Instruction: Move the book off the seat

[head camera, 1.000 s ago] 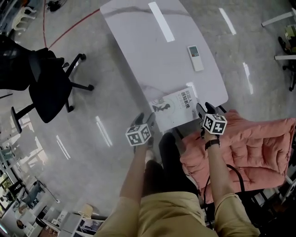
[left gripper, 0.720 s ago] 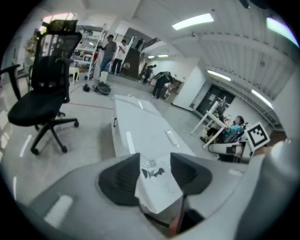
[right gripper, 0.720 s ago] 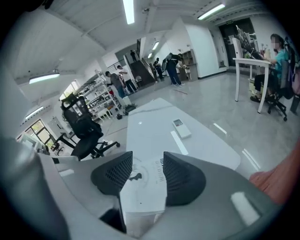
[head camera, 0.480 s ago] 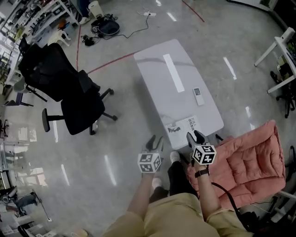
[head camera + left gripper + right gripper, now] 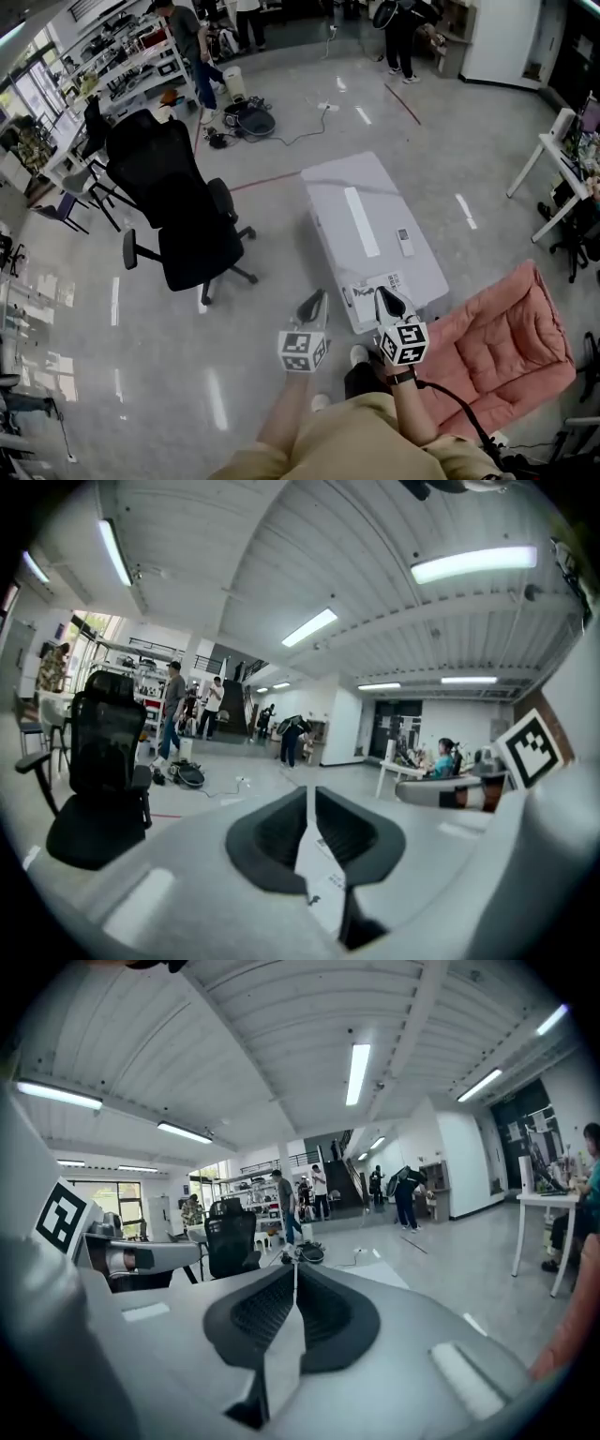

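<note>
The book (image 5: 373, 285), white with dark print, lies flat on the near end of the white table (image 5: 356, 202), not on the pink cushioned seat (image 5: 511, 342) to its right. My left gripper (image 5: 315, 300) is held in the air just left of the table's near corner, and my right gripper (image 5: 385, 298) hovers over the book's near edge. Both have just been closing and are shut with nothing between them. In the left gripper view the shut jaws (image 5: 308, 803) point across the table, with the book (image 5: 323, 888) showing below them. The right gripper view shows its jaws (image 5: 294, 1283) shut and empty.
A white remote (image 5: 404, 242) lies on the table beyond the book. A black office chair (image 5: 183, 220) stands to the left. Several people (image 5: 187, 37) stand far back by shelves. A bag and cable (image 5: 255, 122) lie on the floor. A desk (image 5: 562, 141) stands at right.
Both grippers have risen away from the book and their jaws have closed empty. The head camera has risen too, so the table and room look smaller. The book stays on the table.
</note>
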